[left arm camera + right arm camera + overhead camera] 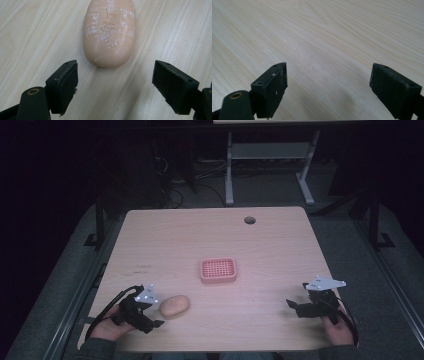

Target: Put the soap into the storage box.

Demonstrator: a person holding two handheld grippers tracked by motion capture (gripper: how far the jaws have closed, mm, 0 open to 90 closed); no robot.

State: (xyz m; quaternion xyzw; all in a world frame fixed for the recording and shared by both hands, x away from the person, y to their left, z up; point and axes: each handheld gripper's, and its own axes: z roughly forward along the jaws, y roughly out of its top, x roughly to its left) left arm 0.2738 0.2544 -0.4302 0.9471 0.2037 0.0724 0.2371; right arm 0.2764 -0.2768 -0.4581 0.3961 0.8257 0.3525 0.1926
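Soap bar [174,305] front-left on table [280,245] — tray [218,270] behind, mid-table

Wide bare tabletop [165,235] across the far half and down the middle, free for passing. Only two obstacles on it: soap [174,305] near the front left, and pink dish [218,270] at centre, well apart from each other with clear wood between. Soap just ahead of the left claw [150,317], lying lengthwise along its line, jaws spread wider than the soap, bare wood on both sides of it. Nothing ahead of the right claw [295,306], jaws wide over plain wood, open run leftward to the dish. Small round hole [249,220] near the far edge.
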